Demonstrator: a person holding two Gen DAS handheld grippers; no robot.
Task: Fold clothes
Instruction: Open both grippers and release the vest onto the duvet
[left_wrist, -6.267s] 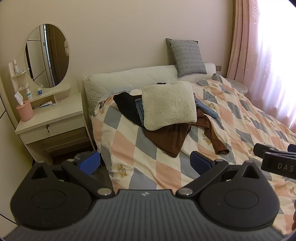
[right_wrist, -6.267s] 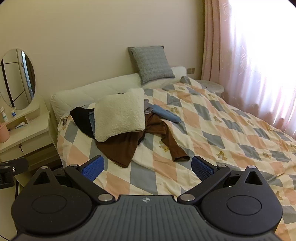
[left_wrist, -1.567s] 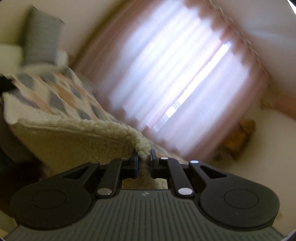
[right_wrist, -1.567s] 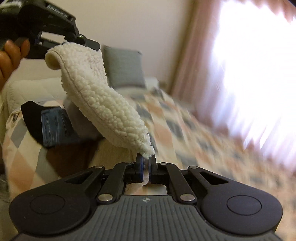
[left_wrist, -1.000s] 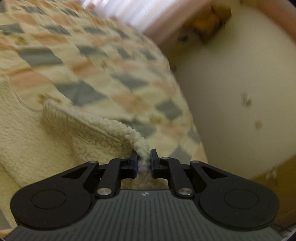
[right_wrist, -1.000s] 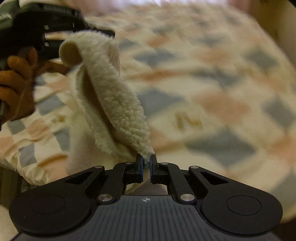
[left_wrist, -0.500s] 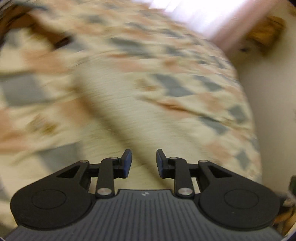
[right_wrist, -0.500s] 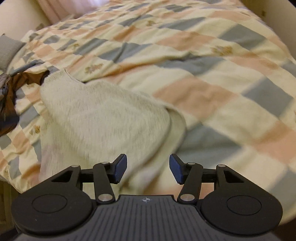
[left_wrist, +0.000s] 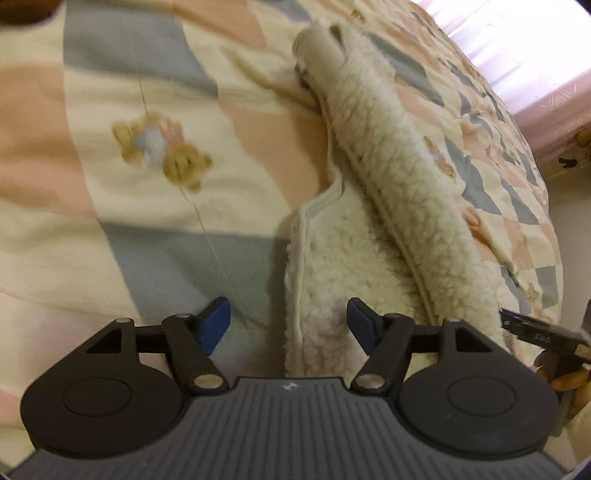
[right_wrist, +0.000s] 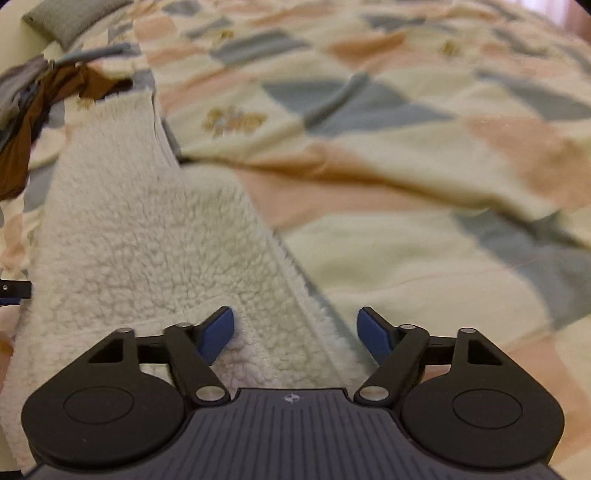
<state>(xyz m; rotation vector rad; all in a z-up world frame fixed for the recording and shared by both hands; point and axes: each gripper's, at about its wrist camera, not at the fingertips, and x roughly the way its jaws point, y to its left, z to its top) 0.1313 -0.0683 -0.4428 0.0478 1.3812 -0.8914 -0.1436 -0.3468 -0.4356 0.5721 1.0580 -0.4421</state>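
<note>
A cream fleece garment (left_wrist: 391, 206) lies on the checked quilt (left_wrist: 110, 206), one long part rolled over along its right side. My left gripper (left_wrist: 288, 325) is open low over the garment's near left edge, which runs between the blue pads. In the right wrist view the same fleece garment (right_wrist: 147, 240) stretches away to the left. My right gripper (right_wrist: 295, 330) is open just above its near right edge. Neither gripper holds anything. The right gripper's tip (left_wrist: 535, 334) shows at the left wrist view's right edge.
A pile of brown and blue clothes (right_wrist: 44, 107) lies at the far left, beyond the fleece. A grey cushion (right_wrist: 66, 18) sits at the bed's head. The quilt (right_wrist: 406, 129) spreads wide to the right. Pink curtains (left_wrist: 546, 85) hang past the bed.
Both grippers carried the fleece off the pile, laid it on the quilt and let go. Since half a second ago both have opened wider and dropped close over its near edges.
</note>
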